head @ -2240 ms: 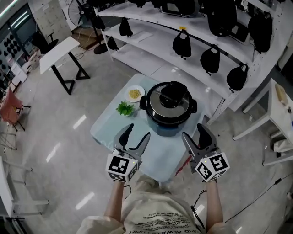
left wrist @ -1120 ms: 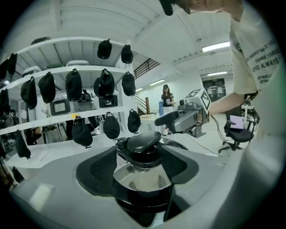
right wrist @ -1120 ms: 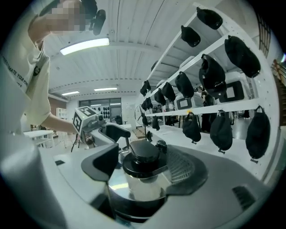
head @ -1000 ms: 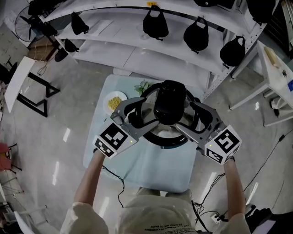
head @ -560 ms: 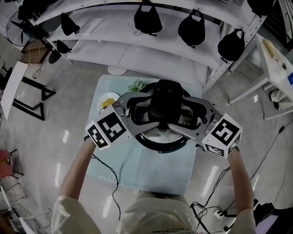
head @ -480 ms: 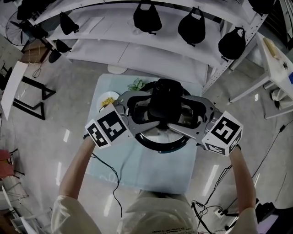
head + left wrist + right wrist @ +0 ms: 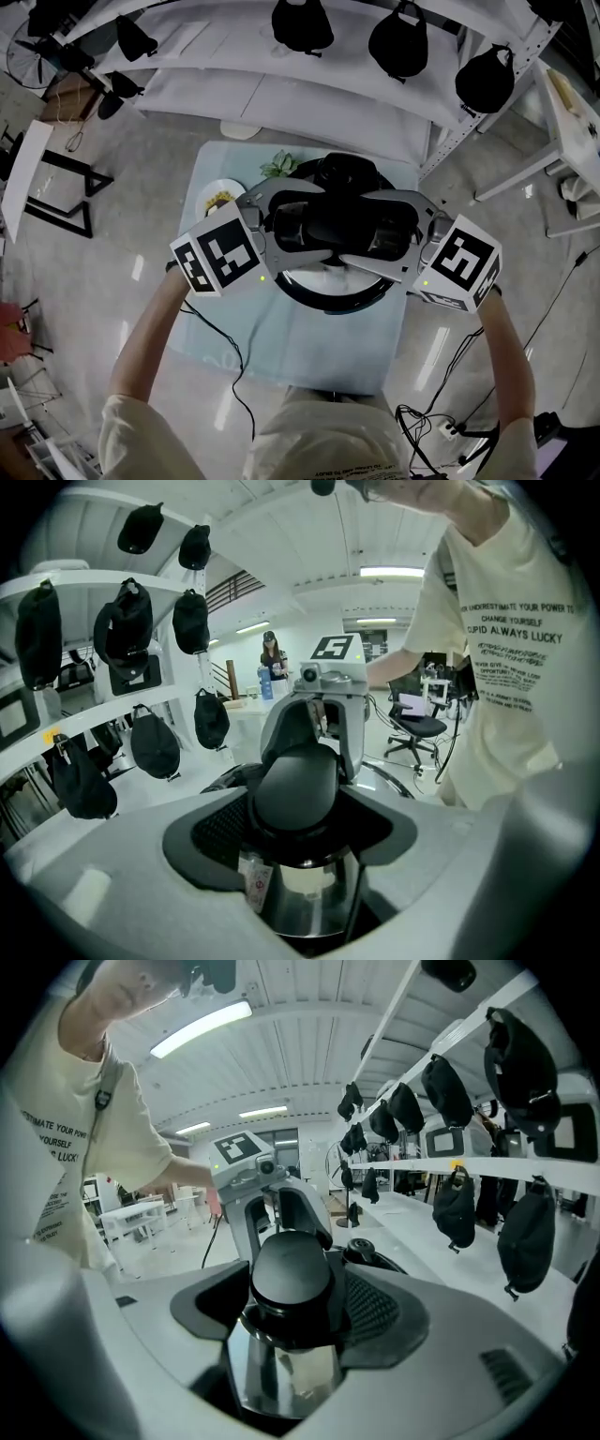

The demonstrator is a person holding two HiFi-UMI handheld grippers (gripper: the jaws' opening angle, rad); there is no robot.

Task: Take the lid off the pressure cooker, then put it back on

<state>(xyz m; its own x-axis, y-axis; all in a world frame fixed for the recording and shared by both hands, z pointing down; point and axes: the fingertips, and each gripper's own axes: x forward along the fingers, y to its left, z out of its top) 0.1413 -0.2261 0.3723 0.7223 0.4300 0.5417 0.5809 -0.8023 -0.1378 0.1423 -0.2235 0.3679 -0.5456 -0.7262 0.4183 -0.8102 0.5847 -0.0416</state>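
1. The pressure cooker point(image 7: 330, 300) is seen standing on a pale blue table point(image 7: 328, 356), directly below the head camera.
2. Its lid point(image 7: 319, 274) is topped by a black knob point(image 7: 342, 223), and shiny metal is visible under the knob in both gripper views.
3. The left gripper point(image 7: 323, 222) is brought in from the person's left. In the left gripper view its jaws are closed around the knob, with a dark pad pressed to each side.
4. The right gripper point(image 7: 354, 228) is brought in from the opposite side. In the right gripper view its jaws are likewise clamped on the same knob.
5. The two grippers are seen facing each other across the lid, and each one's marker cube shows in the other's view.
6. Whether the lid is seated on the pot or raised off it cannot be told, as the rim is largely covered by the grippers.
7. A small plate point(image 7: 208, 199) with yellow food is set on the table just left of the cooker, and a sprig of green leaves point(image 7: 278, 167) lies at the far edge beside it.
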